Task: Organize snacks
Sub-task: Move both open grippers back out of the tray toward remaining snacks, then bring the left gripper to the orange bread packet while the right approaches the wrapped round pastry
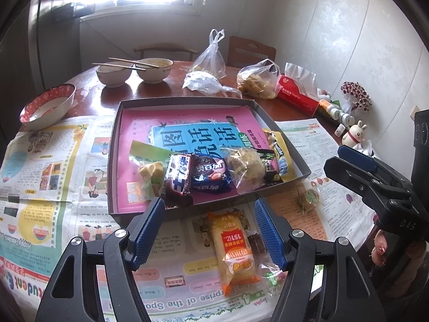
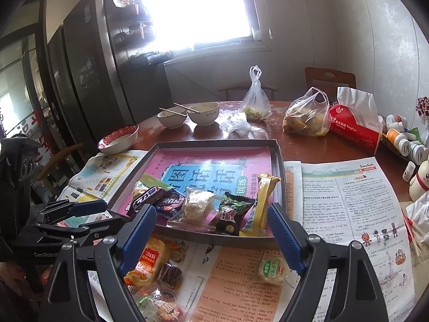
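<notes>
Left tongs [image 1: 206, 230]: jaws stood apart, nothing gripped; held above the newspaper just in front of the tray [image 1: 115, 145], with an orange-and-yellow snack bar [image 1: 232, 249] seen lying on the paper between the blue pads.

Right tongs [image 2: 211, 238]: jaws spread wide, nothing held; positioned at the tray's near rim, toward its right corner.

Tray: shallow grey box on the worktop [image 1: 166, 88], lined with a pink and blue booklet [image 1: 187, 123].

Snacks inside the tray, ranged along its near edge: green-topped bag of yellow pieces [image 1: 147, 169], dark chocolate bar [image 1: 177, 179], blue biscuit packet [image 1: 210, 175], clear bag of pale crumbly cake [image 1: 245, 167], small black-and-green packet [image 1: 269, 165], yellow wrapper [image 2: 261, 204] against the right wall.

Snacks outside the tray, in front of it on the newspaper: the snack bar, a brown square sweet [image 1: 256, 244] beside it, a round green-labelled packet [image 2: 273, 269], small wrapped sweets [image 2: 161, 307].

Beyond the tray: three bowls are noted, two carrying chopsticks [image 1: 126, 64], together with plastic bags and a red tissue pack [image 1: 297, 94].
</notes>
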Available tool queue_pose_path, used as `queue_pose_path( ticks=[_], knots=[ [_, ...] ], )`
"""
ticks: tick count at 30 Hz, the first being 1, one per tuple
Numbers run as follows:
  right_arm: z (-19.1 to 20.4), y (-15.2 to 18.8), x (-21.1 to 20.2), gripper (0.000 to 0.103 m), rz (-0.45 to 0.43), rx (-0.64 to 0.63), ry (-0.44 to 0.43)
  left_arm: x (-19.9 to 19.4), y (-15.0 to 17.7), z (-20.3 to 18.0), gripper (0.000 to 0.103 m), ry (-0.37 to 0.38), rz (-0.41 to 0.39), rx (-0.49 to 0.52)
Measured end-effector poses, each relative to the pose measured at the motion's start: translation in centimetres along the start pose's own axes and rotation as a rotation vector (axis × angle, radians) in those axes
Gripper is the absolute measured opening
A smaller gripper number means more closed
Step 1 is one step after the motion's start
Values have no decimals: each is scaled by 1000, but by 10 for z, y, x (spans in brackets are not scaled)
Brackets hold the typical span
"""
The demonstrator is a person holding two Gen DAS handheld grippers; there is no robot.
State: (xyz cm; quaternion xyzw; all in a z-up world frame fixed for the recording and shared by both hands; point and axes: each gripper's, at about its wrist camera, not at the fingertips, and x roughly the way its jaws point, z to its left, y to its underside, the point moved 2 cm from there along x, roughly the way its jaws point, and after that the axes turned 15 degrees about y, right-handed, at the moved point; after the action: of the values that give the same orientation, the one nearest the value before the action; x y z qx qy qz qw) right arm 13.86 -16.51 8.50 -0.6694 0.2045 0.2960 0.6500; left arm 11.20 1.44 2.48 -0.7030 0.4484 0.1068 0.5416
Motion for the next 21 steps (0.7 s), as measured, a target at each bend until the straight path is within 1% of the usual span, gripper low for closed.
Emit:
queue_pose_path(
  ticks=[7,15,21],
  knots=[
    [3,9,-2,84,11,-24,-8,5,5,-2,71,-5,19,7],
    [9,22,-3,84,32,-62,-19,17,14,-3,71,-11,65,6],
    [7,30,-1,84,50,-67,-21,24,18,-5,71,-14,90,13]
  ],
)
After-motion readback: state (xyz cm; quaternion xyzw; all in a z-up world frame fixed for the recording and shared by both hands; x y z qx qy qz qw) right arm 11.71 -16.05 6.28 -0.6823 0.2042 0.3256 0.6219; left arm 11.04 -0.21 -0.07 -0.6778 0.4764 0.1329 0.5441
